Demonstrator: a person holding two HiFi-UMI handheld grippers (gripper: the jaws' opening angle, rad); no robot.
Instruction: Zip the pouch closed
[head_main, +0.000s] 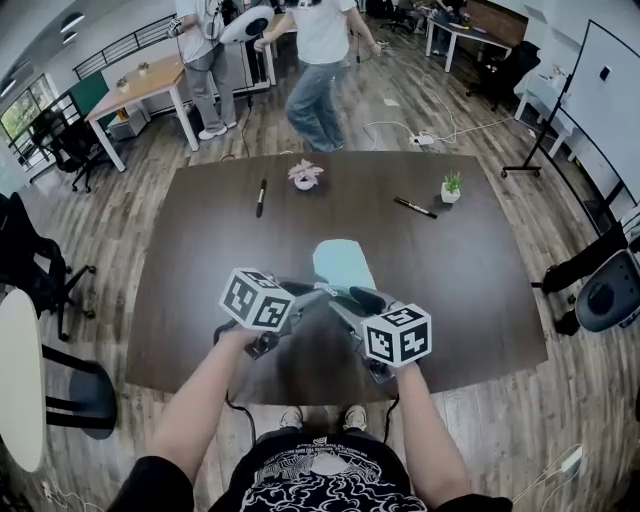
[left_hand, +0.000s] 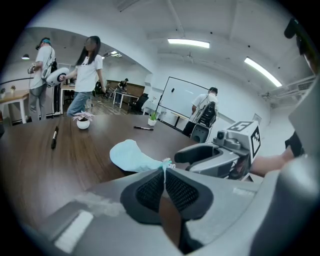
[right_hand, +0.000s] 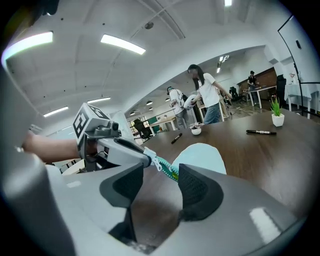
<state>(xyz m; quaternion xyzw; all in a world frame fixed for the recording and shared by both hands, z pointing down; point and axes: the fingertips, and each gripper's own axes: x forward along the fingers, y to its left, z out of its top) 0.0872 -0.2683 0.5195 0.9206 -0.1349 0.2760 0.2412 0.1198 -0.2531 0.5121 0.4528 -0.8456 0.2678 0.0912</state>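
Light blue pouch (head_main: 343, 262) sits on the brown table (head_main: 200, 250), towards the near edge, about mid-width, right in front of both grippers. Left gripper (head_main: 318, 292) has its jaws fully together, pinching a thin white-and-teal bit at the near end of the pouch; in the left gripper view the pads meet with that corner sticking up out of them, and the rest of the pouch spreads out on the table beyond. Right gripper (head_main: 350, 300) is just beside it on the right, jaws about half apart and holding nothing. In the right gripper view the zipper (right_hand: 166, 168), teal teeth with a white end, runs from the left gripper's tip into the gap between the right jaws, closer to the right-hand pad; the pads are not pressed on it, and I can't tell whether it touches that pad. Further back on the table are a black pen (head_main: 261, 196) on the left, a small pot of pink flowers (head_main: 305, 175), another pen (head_main: 414, 207), and a small green plant (head_main: 452, 187) on the right, all well apart from the pouch. People stand beyond the far edge of the table.
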